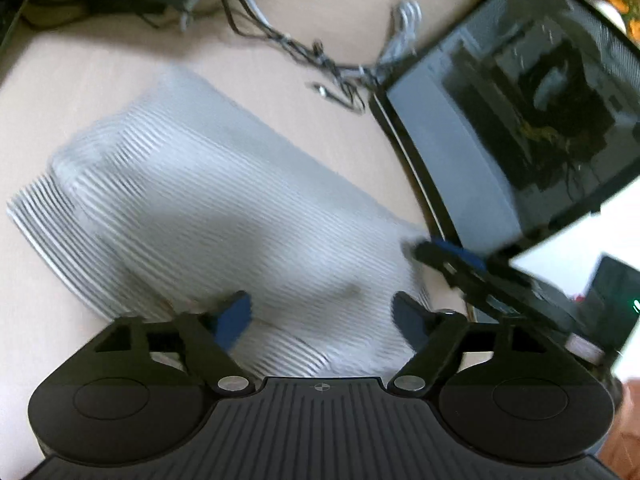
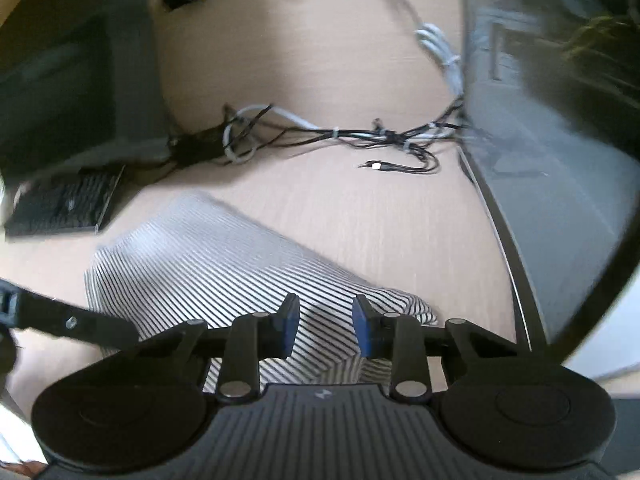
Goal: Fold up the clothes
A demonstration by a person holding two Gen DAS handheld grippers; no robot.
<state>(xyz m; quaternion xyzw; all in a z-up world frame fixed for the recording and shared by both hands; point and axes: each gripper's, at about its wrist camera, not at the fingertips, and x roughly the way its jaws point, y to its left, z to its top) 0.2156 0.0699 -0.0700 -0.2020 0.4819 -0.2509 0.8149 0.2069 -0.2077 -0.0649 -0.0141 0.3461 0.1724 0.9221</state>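
A black-and-white striped garment (image 1: 208,216) lies folded on the light wooden table; it also shows in the right wrist view (image 2: 224,264). My left gripper (image 1: 322,320) is open above the garment's near edge, its blue pads wide apart and holding nothing. My right gripper (image 2: 326,330) is open above the garment's right corner, with cloth showing between the pads but not pinched. The right gripper's fingers (image 1: 464,264) show at the garment's right edge in the left wrist view. The left gripper's arm (image 2: 60,320) crosses the lower left of the right wrist view.
A computer case with a glass side panel (image 1: 520,120) stands right of the garment, also in the right wrist view (image 2: 560,160). Tangled cables (image 2: 340,136) lie behind the garment. A black keyboard (image 2: 64,204) and a monitor base sit at the left.
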